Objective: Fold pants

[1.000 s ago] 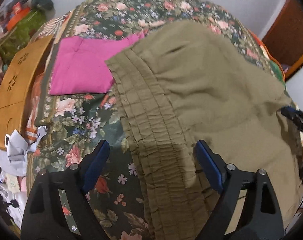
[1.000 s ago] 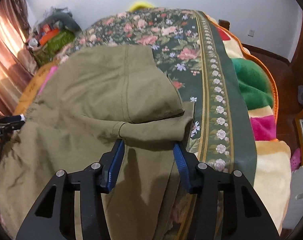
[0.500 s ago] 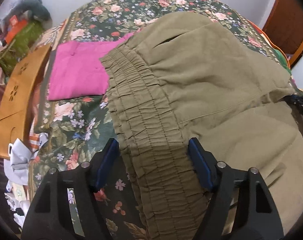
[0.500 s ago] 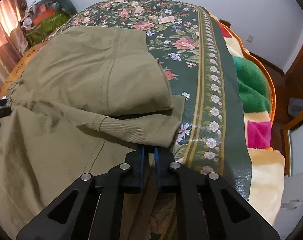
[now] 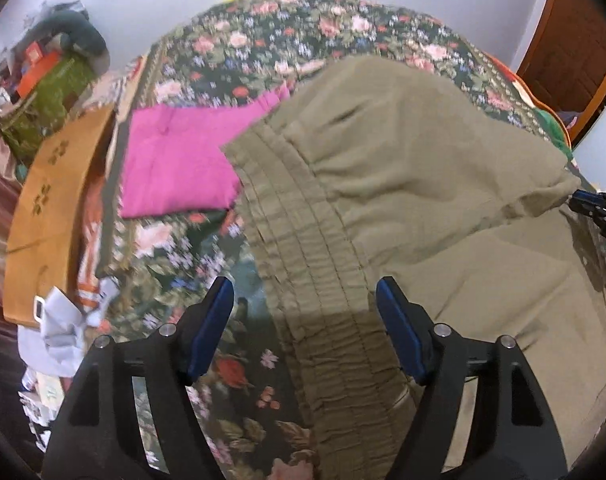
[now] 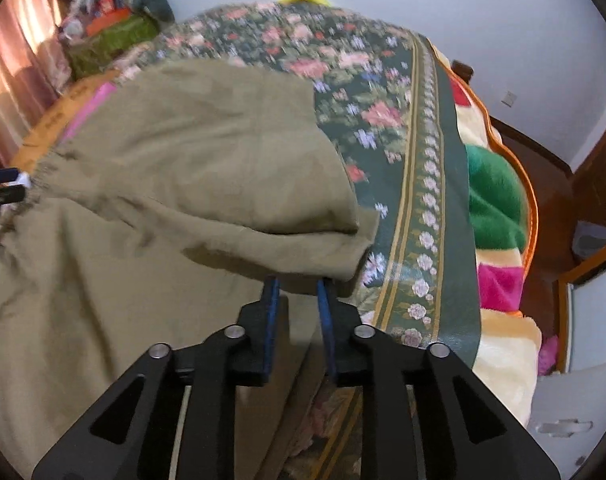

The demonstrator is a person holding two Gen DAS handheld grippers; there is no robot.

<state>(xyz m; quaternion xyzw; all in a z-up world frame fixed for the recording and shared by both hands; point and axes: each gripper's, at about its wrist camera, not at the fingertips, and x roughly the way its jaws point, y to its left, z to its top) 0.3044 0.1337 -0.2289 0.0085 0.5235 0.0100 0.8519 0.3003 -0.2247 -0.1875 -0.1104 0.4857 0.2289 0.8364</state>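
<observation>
Olive pants (image 5: 403, 184) lie on the flowered bedspread (image 5: 263, 40), with the upper part folded over. Their gathered elastic waistband (image 5: 323, 300) runs between the fingers of my left gripper (image 5: 303, 320), which is open, and the left pad stands clear of the cloth. In the right wrist view the folded edge of the pants (image 6: 303, 256) lies just over the tips of my right gripper (image 6: 297, 292). Its jaws are opening with a narrow gap and no cloth pinched between the pads. Each gripper shows at the edge of the other's view: the right gripper (image 5: 597, 212) and the left gripper (image 6: 3, 188).
A folded pink garment (image 5: 175, 164) lies on the bedspread left of the waistband. A wooden board (image 5: 51, 204) edges the bed's left side, with clutter beyond it. A colourful fleece blanket (image 6: 499, 208) hangs off the right side, and a wooden door (image 5: 571, 52) stands at the far right.
The right gripper's jaws closed at the folded edge and have now parted a little. Both grippers rose slightly, and the left gripper's jaws narrowed a little around the waistband.
</observation>
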